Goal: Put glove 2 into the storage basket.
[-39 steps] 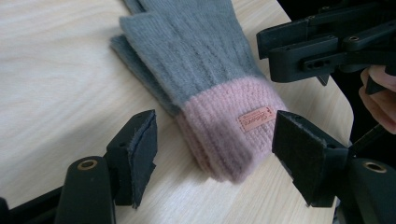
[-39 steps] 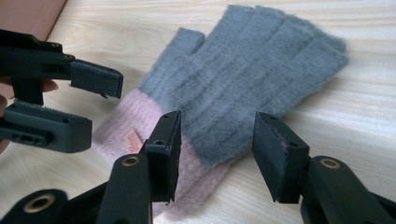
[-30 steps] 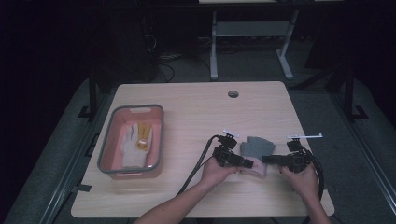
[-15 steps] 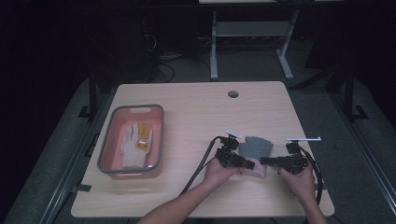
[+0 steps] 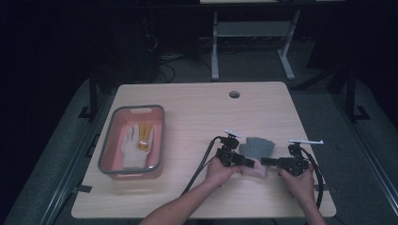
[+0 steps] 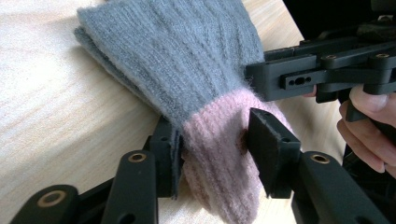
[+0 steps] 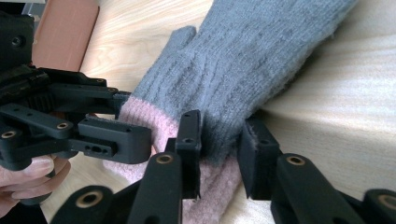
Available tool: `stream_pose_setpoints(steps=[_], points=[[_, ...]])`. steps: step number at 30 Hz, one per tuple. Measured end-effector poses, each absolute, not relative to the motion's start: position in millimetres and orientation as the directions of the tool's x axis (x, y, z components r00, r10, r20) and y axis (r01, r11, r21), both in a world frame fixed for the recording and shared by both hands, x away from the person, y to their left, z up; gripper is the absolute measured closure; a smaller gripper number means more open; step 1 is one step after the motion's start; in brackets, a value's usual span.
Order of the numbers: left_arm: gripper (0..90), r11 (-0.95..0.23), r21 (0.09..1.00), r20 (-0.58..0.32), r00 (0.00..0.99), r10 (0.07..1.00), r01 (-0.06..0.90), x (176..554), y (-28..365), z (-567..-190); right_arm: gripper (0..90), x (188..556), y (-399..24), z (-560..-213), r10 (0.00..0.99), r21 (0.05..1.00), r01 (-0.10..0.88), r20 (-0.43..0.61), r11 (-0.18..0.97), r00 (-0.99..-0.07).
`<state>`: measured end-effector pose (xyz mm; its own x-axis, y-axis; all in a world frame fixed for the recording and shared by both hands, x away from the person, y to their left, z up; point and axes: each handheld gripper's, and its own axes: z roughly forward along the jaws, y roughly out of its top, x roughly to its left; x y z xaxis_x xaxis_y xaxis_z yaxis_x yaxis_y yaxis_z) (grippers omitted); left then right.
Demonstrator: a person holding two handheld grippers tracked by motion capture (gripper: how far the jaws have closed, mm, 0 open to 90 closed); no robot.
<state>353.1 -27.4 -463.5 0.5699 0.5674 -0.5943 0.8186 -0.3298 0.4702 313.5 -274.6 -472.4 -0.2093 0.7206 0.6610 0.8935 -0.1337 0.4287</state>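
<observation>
Left hand-held gripper (image 5: 248, 162) sits at the near-right part of the bench (image 5: 197, 108), pointing right at the glove (image 5: 256, 149). Its jaws have just been closing, with the pink cuff of the glove between them. In the left gripper view (image 6: 212, 151) the left pad lies against the cuff edge and the right pad touches the knit on the other side, so it reads as gripping the cuff, jaws partly closed around the bunched fabric.

Right hand-held gripper (image 5: 266, 161) comes in from the right, pointing left, tip to tip with the left one over the cuff. Its jaws have also just been closing. In the right gripper view (image 7: 219, 149) both pads pinch the glove (image 7: 243, 70) right where grey meets pink; the fabric is squeezed between them.

Largest to smallest:
- Bench: light wood top, round cable hole (image 5: 234, 94) at the far edge.
- Bin (image 5: 106, 154): pink with grey rim, on the left side of the bench, well apart from both grippers. It holds 1 white glove (image 5: 132, 151) and something yellow (image 5: 144, 138) beside it; can't tell what that is.
- Glove: grey knit with pink cuff, lying flat on the bench between the 2 grippers, fingers pointing away from the person, cuff at the near end. Left gripper view shows 2 grey layers (image 6: 154, 51) stacked.
- Hands: 1 hand (image 5: 220, 171) holds the left tool, the other hand (image 5: 298, 180) holds the right, cables trailing back toward the near edge.
</observation>
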Motion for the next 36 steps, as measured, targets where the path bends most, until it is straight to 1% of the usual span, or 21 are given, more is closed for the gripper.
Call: stream_pose_setpoints(steps=[4, 10, 21, 28, 36], points=[[59.0, -0.325, 0.472, -0.605, 0.569, 0.557, 0.820, 354, -25, -465, 74.5, 314, -273, -470, 0.724, 0.425, 0.896, 0.658, -0.127, -0.209], [62.3, -0.314, 0.476, -0.611, 0.566, 0.553, 0.821, 354, -21, -464, 75.6, 314, -270, -467, 0.729, 0.426, 0.897, 0.651, -0.117, -0.214], [64.3, -0.290, 0.481, -0.623, 0.556, 0.550, 0.827, 355, -8, -460, 76.6, 316, -258, -461, 0.729, 0.430, 0.898, 0.643, -0.090, -0.235], [66.9, -0.287, 0.493, -0.622, 0.563, 0.544, 0.821, 355, 1, -456, 77.1, 318, -250, -456, 0.726, 0.437, 0.896, 0.639, -0.073, -0.253], [67.5, -0.277, 0.510, -0.620, 0.571, 0.539, 0.815, 354, 15, -448, 77.2, 320, -241, -449, 0.713, 0.447, 0.892, 0.646, -0.065, -0.271]])
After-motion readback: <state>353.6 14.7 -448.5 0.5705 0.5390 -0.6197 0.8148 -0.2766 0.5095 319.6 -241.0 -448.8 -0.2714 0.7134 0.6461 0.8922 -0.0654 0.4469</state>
